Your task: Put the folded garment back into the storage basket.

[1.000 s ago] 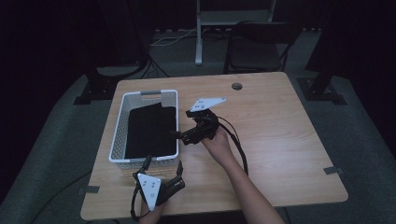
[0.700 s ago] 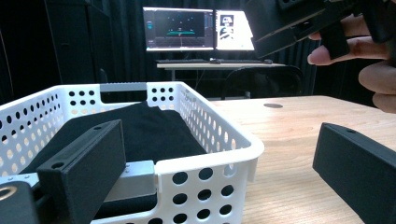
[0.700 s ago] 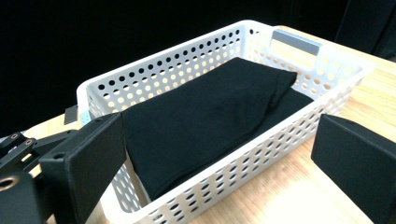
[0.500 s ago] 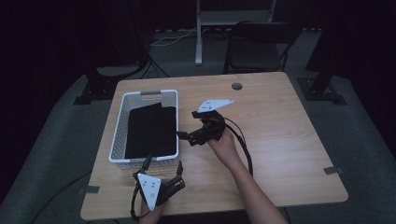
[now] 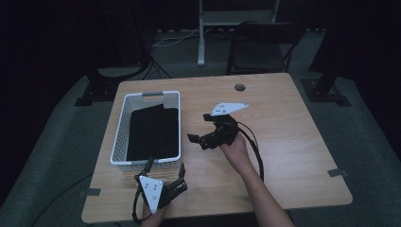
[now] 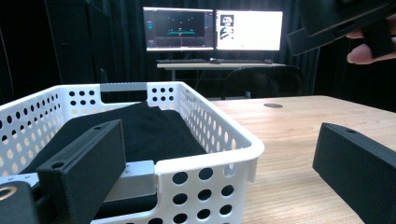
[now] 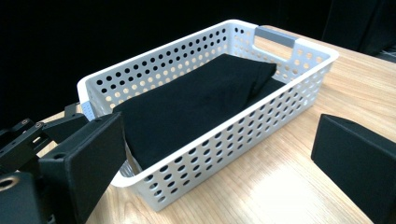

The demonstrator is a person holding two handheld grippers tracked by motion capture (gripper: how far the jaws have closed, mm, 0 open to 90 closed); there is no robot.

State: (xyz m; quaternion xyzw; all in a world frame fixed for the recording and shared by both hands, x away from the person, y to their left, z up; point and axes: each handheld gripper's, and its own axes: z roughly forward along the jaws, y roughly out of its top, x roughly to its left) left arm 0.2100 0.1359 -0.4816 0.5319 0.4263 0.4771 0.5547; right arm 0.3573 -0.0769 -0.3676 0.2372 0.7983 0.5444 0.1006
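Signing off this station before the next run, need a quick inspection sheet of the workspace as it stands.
Surface: wooden table, flat, with a round grommet hole near the far edge.
Job's things: white perforated basket on the table's left half; folded black cloth lies inside it, below the rim.
Clutter: grey tape tabs at the table's near corners.
Grippers: left tool at the near edge by the basket, jaws open, empty. Right tool just right of the basket, jaws open, empty, pointing at it.
Cables: black cable trails from the right tool along the forearm.
Surroundings: dark room, chair behind the table, two lit monitors on a far desk.
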